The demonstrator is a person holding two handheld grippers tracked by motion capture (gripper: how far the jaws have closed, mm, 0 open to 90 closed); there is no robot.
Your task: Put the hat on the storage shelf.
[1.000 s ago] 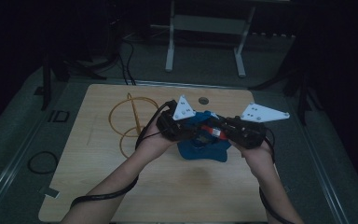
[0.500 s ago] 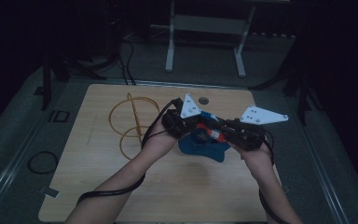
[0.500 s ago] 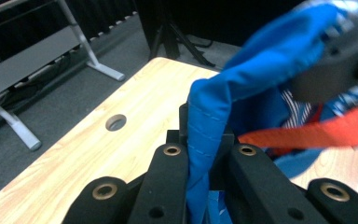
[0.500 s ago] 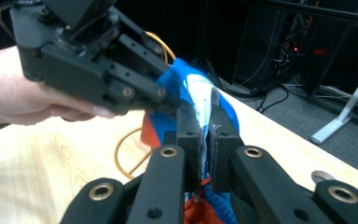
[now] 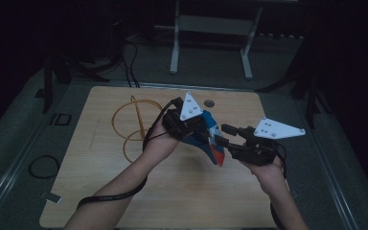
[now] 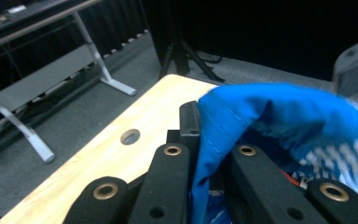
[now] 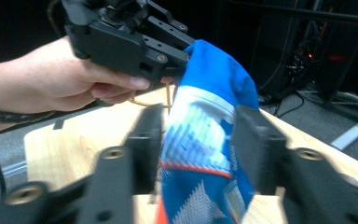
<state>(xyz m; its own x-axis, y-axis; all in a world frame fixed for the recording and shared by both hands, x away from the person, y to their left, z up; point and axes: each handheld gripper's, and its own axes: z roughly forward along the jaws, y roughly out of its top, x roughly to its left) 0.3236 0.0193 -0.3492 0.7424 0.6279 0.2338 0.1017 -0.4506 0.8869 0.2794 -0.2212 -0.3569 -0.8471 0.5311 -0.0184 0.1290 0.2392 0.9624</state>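
**High view: one gripper holds the sock up, the other lets go**

High view shows a person at a wooden table (image 5: 100, 191) with a gripper in each hand. Between the hands hangs a blue sock (image 5: 210, 139) with white and red parts. It is up in the air over the middle of the table, not lying on it.

The left gripper (image 5: 191, 125) has the top edge of the sock pinched tight. In the left gripper view its two black jaws are squeezed shut with the blue cloth (image 6: 270, 116) caught between them. That grip is what keeps the sock up.

The right gripper (image 5: 227, 136) is at the lower part of the sock. Its jaws have just been opening. In the right gripper view the sock (image 7: 205, 154) hangs between the two jaws, but there is a gap on each side, so the jaws are not pressing on it.

An orange ring of cord (image 5: 134, 120) lies on the table to the left, well apart from the sock.

The step in hand looks like changing the grip: one side holds, the other lets go to grab a new spot. Next, the right gripper likely needs to move to a better place on the sock, such as the toe end, and close there. The left one should keep squeezing, or the sock will drop.
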